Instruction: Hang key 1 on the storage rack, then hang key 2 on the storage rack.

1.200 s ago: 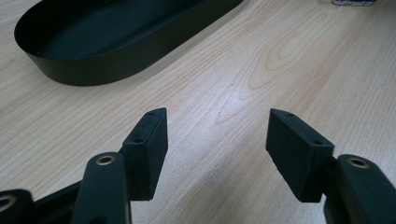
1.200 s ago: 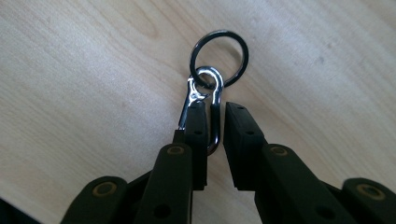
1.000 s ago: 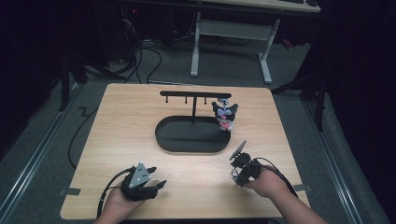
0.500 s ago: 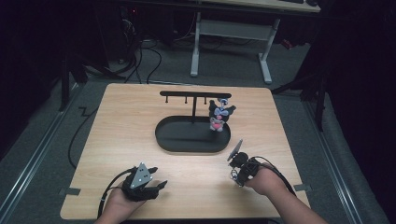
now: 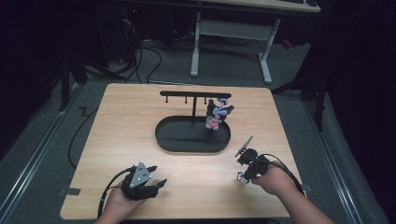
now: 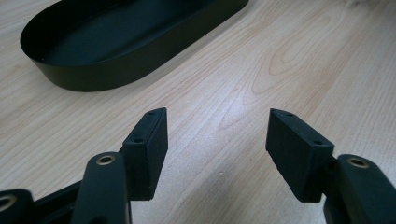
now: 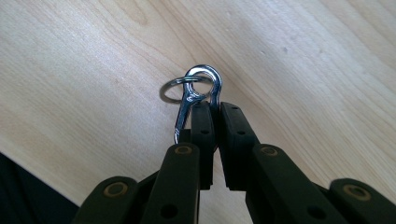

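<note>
Two jaws of the right hand-held gripper (image 7: 211, 109), just closed on a metal clasp (image 7: 198, 100) at lower right above the surface (image 5: 140, 126), pinch only its edge, so it could slip out.

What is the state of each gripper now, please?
Left gripper: open, holding nothing.
Right gripper: closed on the metal clip.
</note>
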`<action>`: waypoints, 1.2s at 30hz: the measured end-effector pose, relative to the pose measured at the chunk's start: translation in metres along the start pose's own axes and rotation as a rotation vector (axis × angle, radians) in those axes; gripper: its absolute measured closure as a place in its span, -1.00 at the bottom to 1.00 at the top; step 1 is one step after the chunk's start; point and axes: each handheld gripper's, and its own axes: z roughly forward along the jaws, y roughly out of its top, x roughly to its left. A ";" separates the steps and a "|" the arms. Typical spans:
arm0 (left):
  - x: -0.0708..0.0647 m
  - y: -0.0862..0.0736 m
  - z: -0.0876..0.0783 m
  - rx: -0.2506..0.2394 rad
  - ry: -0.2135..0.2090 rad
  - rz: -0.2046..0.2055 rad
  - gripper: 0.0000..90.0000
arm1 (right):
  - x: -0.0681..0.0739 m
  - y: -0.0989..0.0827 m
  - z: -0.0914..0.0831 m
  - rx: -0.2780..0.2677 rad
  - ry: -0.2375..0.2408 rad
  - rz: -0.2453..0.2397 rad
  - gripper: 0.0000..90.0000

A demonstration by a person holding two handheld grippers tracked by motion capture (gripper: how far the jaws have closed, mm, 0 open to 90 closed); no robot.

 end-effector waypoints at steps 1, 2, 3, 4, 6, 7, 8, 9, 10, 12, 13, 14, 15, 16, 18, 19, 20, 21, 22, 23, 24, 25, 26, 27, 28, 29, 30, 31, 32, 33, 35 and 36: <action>0.000 0.000 0.000 -0.002 0.000 0.001 -0.12 | -0.001 -0.001 -0.003 -0.003 -0.001 0.000 0.90; 0.000 0.000 0.000 -0.004 0.000 0.001 -0.12 | -0.002 -0.002 -0.005 -0.001 -0.001 0.005 0.90; 0.001 0.000 0.001 -0.005 0.000 0.002 -0.12 | -0.003 -0.002 -0.006 -0.007 -0.004 0.000 0.90; 0.001 0.000 0.001 -0.006 0.001 0.003 -0.12 | -0.004 -0.003 -0.009 -0.004 -0.006 0.008 0.90; 0.001 0.001 0.002 -0.009 0.002 0.004 -0.12 | -0.006 -0.003 -0.013 -0.004 -0.008 0.016 0.90; 0.001 0.001 0.002 -0.011 0.001 0.004 -0.12 | -0.007 -0.003 -0.015 -0.009 -0.010 0.019 0.90; 0.001 0.002 0.002 -0.012 0.001 0.006 -0.12 | -0.008 -0.003 -0.017 -0.012 -0.007 0.017 0.90; 0.001 0.003 0.002 -0.016 0.000 0.005 -0.12 | -0.009 -0.003 -0.019 -0.014 -0.008 0.020 0.90; 0.001 0.003 0.002 -0.019 -0.001 0.006 -0.12 | -0.010 -0.003 -0.020 -0.019 -0.012 0.010 0.90; 0.001 0.004 0.003 -0.022 -0.005 0.009 -0.12 | -0.009 -0.002 -0.023 -0.013 -0.011 0.020 0.90; 0.000 0.005 0.004 -0.025 -0.006 0.007 -0.12 | -0.008 -0.002 -0.024 -0.013 -0.014 0.020 0.90; 0.000 0.005 0.004 -0.024 -0.007 0.008 -0.12 | -0.008 -0.002 -0.025 -0.013 -0.017 0.016 0.90; 0.001 0.005 0.005 -0.024 -0.008 0.011 -0.12 | -0.008 -0.001 -0.025 -0.010 -0.020 0.016 0.90; 0.000 0.005 0.005 -0.023 -0.008 0.012 -0.12 | -0.008 -0.001 -0.026 -0.009 -0.020 0.021 0.90; 0.000 0.005 0.005 -0.024 -0.008 0.013 -0.12 | -0.009 0.000 -0.027 -0.007 -0.022 0.016 0.90; 0.000 0.006 0.005 -0.022 -0.009 0.013 -0.12 | -0.009 0.000 -0.027 -0.011 -0.025 0.011 0.90; 0.000 0.006 0.005 -0.024 -0.009 0.013 -0.12 | -0.009 0.001 -0.027 -0.011 -0.022 0.018 0.90; 0.000 0.006 0.004 -0.025 -0.008 0.014 -0.12 | -0.009 0.001 -0.028 -0.008 -0.025 0.019 0.90; 0.000 0.006 0.004 -0.025 -0.009 0.015 -0.12 | -0.010 0.002 -0.028 -0.009 -0.024 0.014 0.90; 0.001 0.006 0.004 -0.027 -0.010 0.012 -0.12 | -0.009 0.004 -0.029 -0.010 -0.023 0.018 0.90; 0.001 0.005 0.004 -0.030 -0.009 0.008 -0.12 | -0.009 0.005 -0.030 -0.016 -0.023 0.015 0.90; 0.001 0.005 0.004 -0.028 -0.009 0.007 -0.12 | -0.009 0.006 -0.031 -0.022 -0.021 0.013 0.90; 0.001 0.004 0.004 -0.027 -0.008 0.007 -0.12 | -0.009 0.008 -0.032 -0.027 -0.014 0.015 0.90; 0.001 0.003 0.003 -0.028 -0.006 0.004 -0.12 | -0.008 0.010 -0.033 -0.026 -0.010 0.013 0.90; 0.001 0.003 0.001 -0.027 -0.005 0.003 -0.12 | -0.007 0.012 -0.034 -0.028 -0.014 0.011 0.90; 0.002 0.003 -0.001 -0.034 -0.007 -0.003 -0.12 | -0.006 0.015 -0.035 -0.031 -0.006 0.004 0.90; 0.002 0.003 -0.001 -0.040 -0.008 -0.006 -0.12 | -0.005 0.018 -0.035 -0.032 -0.002 -0.003 0.89; 0.002 0.003 -0.003 -0.041 -0.011 -0.005 -0.12 | -0.004 0.020 -0.035 -0.032 0.002 0.000 0.90; 0.002 0.003 -0.003 -0.041 -0.009 -0.001 -0.12 | -0.004 0.022 -0.034 -0.036 0.004 -0.007 0.90; 0.001 0.002 -0.003 -0.041 -0.007 0.003 -0.12 | -0.003 0.024 -0.033 -0.038 0.012 -0.002 0.90; 0.000 0.001 -0.003 -0.031 -0.008 0.009 -0.12 | -0.002 0.028 -0.031 -0.041 0.020 -0.003 0.90; 0.000 0.000 -0.003 -0.030 -0.006 0.011 -0.12 | 0.000 0.030 -0.031 -0.037 0.016 0.002 0.90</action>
